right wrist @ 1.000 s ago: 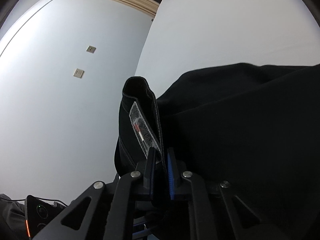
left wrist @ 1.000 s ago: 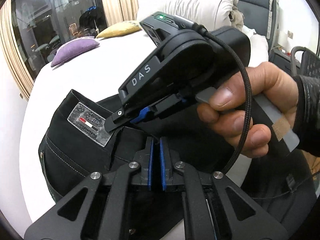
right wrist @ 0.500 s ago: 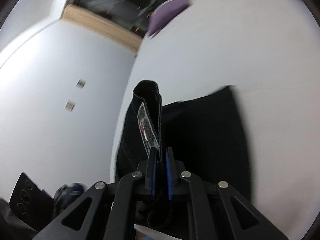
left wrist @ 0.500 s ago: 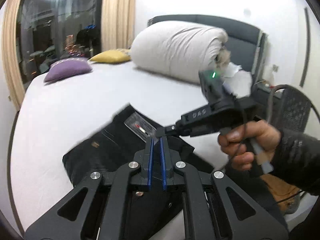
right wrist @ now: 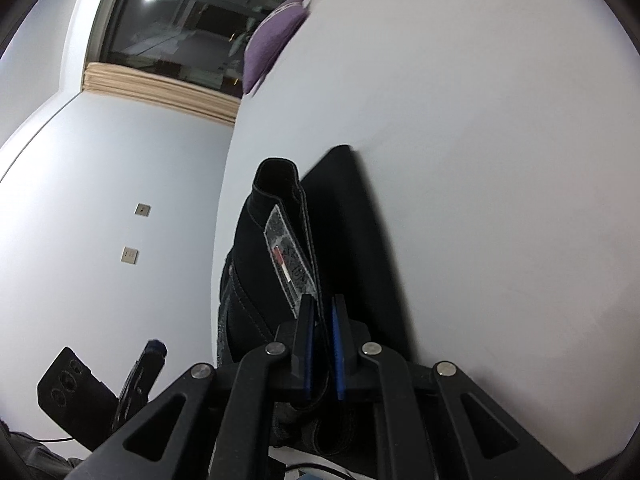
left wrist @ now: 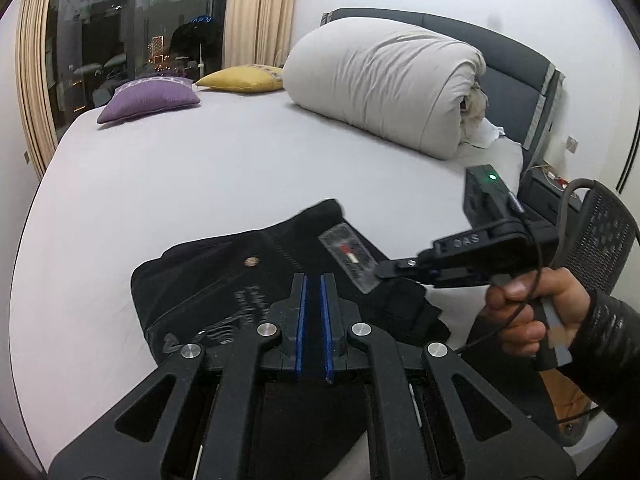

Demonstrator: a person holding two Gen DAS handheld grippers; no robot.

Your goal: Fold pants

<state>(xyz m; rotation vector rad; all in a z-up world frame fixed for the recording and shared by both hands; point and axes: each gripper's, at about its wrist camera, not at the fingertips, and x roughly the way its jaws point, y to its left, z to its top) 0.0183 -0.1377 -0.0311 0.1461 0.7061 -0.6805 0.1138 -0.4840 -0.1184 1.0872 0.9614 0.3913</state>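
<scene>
**Black pants held at the waistband on the bed**

The folded black denim pants (left wrist: pixel 224 280) lie near the front edge of the white-sheeted bed (left wrist: pixel 200 168). The right hand-held gripper (right wrist: pixel 320 344) is clamped on the waistband beside the silver patch label (right wrist: pixel 289 256), lifting that edge upright. The left hand-held gripper (left wrist: pixel 313 320) has its blue pads almost together, gripping dark fabric at the near edge. A purple cushion (left wrist: pixel 150 98) and rolled beige duvet (left wrist: pixel 384 84) sit farther back.
</scene>
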